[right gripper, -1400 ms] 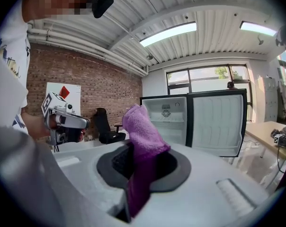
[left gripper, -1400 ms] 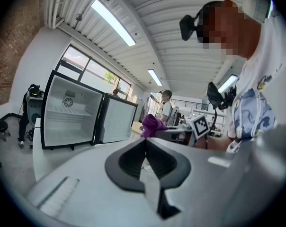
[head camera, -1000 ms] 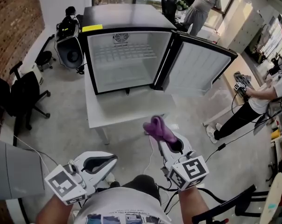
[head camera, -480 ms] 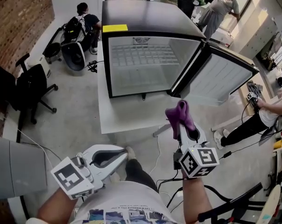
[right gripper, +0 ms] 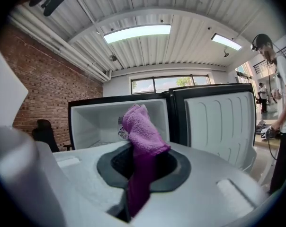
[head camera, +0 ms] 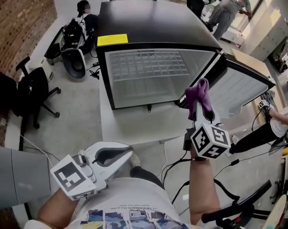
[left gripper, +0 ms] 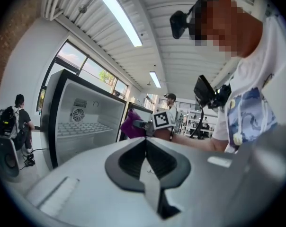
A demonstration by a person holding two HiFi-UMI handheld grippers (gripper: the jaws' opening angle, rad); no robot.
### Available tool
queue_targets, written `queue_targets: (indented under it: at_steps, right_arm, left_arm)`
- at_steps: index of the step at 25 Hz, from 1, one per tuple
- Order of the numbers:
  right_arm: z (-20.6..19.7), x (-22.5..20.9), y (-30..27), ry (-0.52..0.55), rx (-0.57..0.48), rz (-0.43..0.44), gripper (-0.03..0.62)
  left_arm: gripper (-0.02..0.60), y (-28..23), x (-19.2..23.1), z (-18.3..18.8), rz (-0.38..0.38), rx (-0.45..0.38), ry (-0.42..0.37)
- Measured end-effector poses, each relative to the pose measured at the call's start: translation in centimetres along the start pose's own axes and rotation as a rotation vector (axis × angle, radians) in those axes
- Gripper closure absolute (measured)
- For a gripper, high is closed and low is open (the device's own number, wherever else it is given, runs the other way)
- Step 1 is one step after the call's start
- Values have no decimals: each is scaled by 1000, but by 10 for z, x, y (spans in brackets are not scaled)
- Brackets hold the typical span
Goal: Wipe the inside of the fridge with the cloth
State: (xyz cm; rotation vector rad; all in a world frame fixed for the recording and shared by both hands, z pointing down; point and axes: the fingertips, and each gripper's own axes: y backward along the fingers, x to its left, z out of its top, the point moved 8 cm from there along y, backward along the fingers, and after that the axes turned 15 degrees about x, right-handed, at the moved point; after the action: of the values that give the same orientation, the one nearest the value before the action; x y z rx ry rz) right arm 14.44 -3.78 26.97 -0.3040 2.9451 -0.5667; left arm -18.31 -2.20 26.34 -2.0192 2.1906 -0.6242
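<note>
Here, a brick wall (head camera: 15, 27) is seen along the left of the room, above a grey concrete floor (head camera: 72, 113). A black fridge (head camera: 153, 18) is set on a white desk (head camera: 134, 123), with its door (head camera: 241, 87) swung wide to the right and its white inside laid bare; a wire shelf (head camera: 149, 63) is seen within, and a yellow label (head camera: 112, 39) is stuck at the top front edge. A black office chair (head camera: 32, 92) is placed to the left of the desk.

A purple cloth (head camera: 199, 93) is pinched between the closed jaws of the right tool (head camera: 201, 109), its bunched upper end standing clear above them and its tail hanging down through them. From the head view the cloth is seen in front of the lower right corner of the opening, by the hinge; from the right gripper view it is shown outside the fridge, short of the cavity.

The right tool is held up on a raised, outstretched forearm. The left tool (head camera: 126, 154) is kept low, close to the body, its jaws pressed together on nothing and pointed toward the desk.
</note>
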Motion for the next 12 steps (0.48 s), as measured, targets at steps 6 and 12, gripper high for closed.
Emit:
queue_targets:
  at_steps: [6,12]
  right_arm:
    - [22,-17,-39,-28,-23,-51,542]
    - [33,-27,-73,-72,-36,-83,542]
  left_arm:
    - [574,-10,17,14,10,8,-13]
    - [574,-19,24,18,19,7,3]
